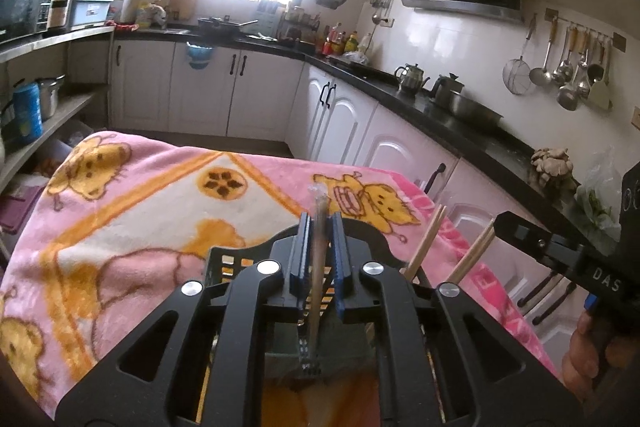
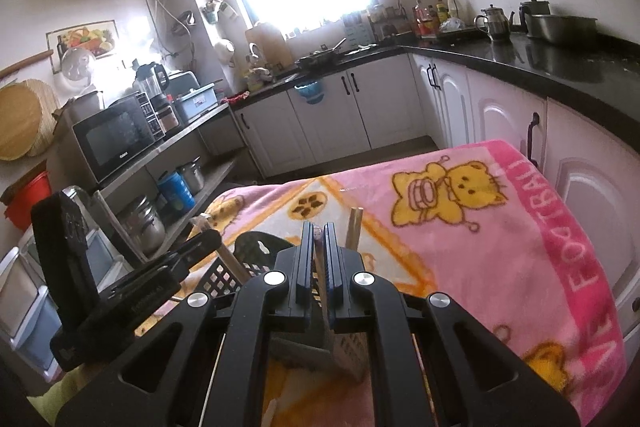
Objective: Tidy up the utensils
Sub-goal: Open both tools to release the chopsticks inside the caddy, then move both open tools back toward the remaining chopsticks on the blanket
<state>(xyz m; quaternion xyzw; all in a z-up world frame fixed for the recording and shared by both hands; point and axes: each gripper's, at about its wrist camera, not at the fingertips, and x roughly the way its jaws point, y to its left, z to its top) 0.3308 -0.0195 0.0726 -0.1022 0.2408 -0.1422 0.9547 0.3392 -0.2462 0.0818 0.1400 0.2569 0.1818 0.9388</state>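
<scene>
My left gripper is shut on a wrapped pair of chopsticks that stands upright between its blue pads, over a black slotted utensil basket. Bare wooden chopsticks stick up from the basket to its right. My right gripper is shut on a thin wooden chopstick, above the same basket. Another chopstick stands just right of it. The left gripper shows at the left of the right wrist view with its wrapped chopsticks.
A pink cartoon blanket covers the table. White cabinets under a black countertop run along the right and back. Shelves with a microwave, pots and jars stand on the left. Ladles hang on the wall.
</scene>
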